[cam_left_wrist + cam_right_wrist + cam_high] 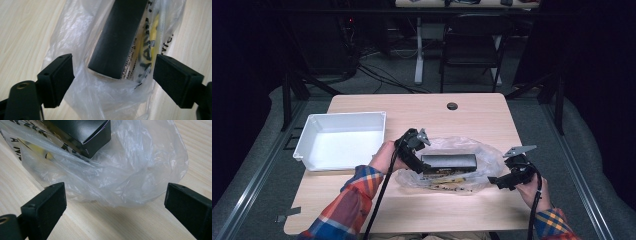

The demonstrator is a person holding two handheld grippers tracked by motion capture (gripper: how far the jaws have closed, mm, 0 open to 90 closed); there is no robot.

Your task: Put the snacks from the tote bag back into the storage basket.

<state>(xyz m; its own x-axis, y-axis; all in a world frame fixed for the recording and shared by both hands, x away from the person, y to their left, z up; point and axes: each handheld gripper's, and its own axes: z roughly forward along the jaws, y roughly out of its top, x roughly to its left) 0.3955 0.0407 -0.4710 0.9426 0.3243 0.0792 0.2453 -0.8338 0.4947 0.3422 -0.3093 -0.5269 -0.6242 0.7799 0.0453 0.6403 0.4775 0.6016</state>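
A long black box (449, 161) lies across a crumpled clear plastic bag (492, 155) with yellow and black print, at the middle of the wooden table. My left gripper (419, 167) is at the box's left end. In the left gripper view its jaws (113, 80) stand open on either side of the box's end (117, 37) and the bag (75, 32), with the pads apart from the box. My right gripper (497, 182) sits at the bag's right end. It is open (115, 207), and the bag (140, 165) bulges just ahead of it, with the box (82, 130) farther back.
A white empty tray (307, 137) stands at the table's left side, close to my left hand. A dark cable hole (452, 106) sits near the far edge. A black chair (472, 40) and a table leg stand beyond the table.
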